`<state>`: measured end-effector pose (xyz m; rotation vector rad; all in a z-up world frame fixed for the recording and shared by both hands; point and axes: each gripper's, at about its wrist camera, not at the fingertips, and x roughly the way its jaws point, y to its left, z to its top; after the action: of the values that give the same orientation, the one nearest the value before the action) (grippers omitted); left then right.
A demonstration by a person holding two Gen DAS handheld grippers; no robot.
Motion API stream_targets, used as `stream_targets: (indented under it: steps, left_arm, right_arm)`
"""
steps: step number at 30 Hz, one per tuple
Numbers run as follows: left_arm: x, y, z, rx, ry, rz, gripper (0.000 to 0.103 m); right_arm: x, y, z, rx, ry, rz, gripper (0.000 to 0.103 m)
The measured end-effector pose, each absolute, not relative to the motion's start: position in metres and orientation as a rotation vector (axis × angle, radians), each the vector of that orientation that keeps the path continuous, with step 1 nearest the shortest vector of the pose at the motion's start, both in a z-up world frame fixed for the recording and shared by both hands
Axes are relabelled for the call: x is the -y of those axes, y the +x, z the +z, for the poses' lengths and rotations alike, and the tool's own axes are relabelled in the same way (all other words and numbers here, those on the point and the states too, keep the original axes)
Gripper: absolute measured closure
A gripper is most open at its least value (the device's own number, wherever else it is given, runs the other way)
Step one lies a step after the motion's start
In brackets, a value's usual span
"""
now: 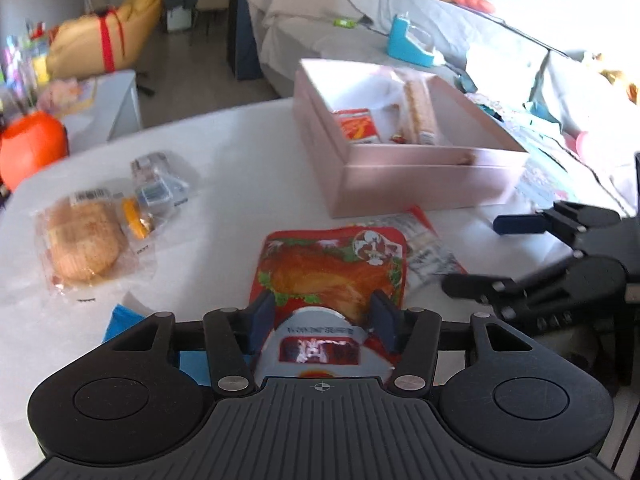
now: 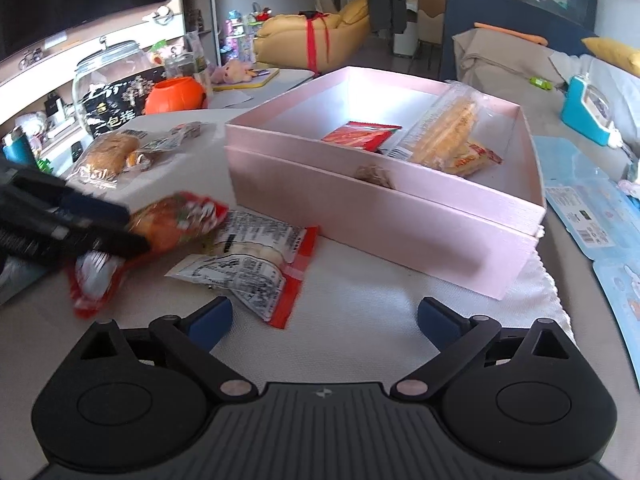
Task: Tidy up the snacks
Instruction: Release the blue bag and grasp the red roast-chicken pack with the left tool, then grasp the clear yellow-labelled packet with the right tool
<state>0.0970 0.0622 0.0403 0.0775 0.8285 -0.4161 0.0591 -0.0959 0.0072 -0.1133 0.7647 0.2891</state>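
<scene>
So 3 snacks sit in the pink box (image 2: 384, 216), the left gripper (image 1: 322, 312) clamps a red packet (image 1: 332, 268), and the right gripper (image 2: 324, 316) is open, with several left.

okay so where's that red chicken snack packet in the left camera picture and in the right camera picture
Left wrist view: the red chicken packet lies low in the centre, between the left gripper pads, which press its near end.
Right wrist view: the same packet is at the left edge, blurred, held by the left gripper reaching in.
Shared landmark: the pink box, just beyond the packet in both.
</scene>
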Motion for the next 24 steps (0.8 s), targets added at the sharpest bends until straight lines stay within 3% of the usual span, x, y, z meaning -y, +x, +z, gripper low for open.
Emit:
stream_targets:
  steps: [10,24]
  left_arm:
    - [-0.020,0.080,0.036,-0.812,0.294,-0.372,0.042]
    - [-0.043,0.103,0.025,-0.866,0.201,-0.358,0.023]
  right_arm:
    - [0.123,0.053,0.011,-0.764,0.016,0.231,0.004]
    - [0.124,0.051,0.010,-0.759,0.021,0.221,0.004]
